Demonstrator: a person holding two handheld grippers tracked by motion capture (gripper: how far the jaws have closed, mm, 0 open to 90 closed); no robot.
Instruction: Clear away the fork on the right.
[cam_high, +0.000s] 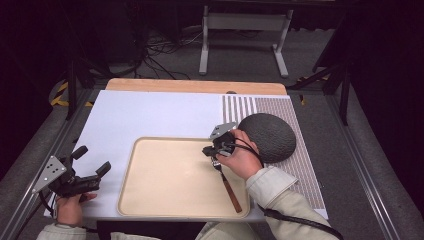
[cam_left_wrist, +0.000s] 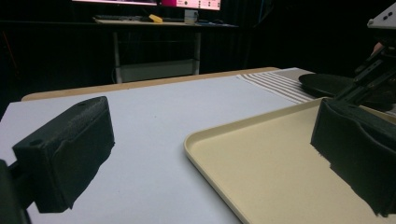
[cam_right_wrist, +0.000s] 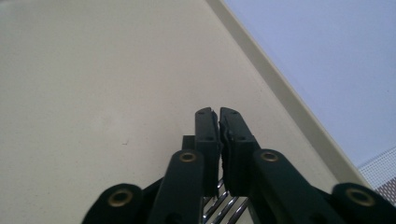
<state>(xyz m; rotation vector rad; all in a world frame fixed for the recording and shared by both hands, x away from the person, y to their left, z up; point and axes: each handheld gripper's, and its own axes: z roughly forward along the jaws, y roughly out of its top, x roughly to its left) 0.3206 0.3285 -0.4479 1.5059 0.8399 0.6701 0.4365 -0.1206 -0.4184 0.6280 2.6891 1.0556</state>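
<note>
Black right tongs (cam_right_wrist: 219, 112) shut on fork (cam_high: 227, 182) (tines below), over tray (cam_high: 150, 200).

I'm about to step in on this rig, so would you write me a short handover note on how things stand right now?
Right gripper: jaws shut over the fork, above its tines; the frames don't settle whether the pads pinch it.
Left gripper: open, empty, over the white mat left of the tray.
Things: the fork, with a brown wooden handle, lies inside the beige tray along its right side. A dark round dish sits on the striped mat right of the tray.
Done: right gripper closed at the fork.
Left: probably confirming the grip, then lifting the fork; its destination isn't clear.
</note>
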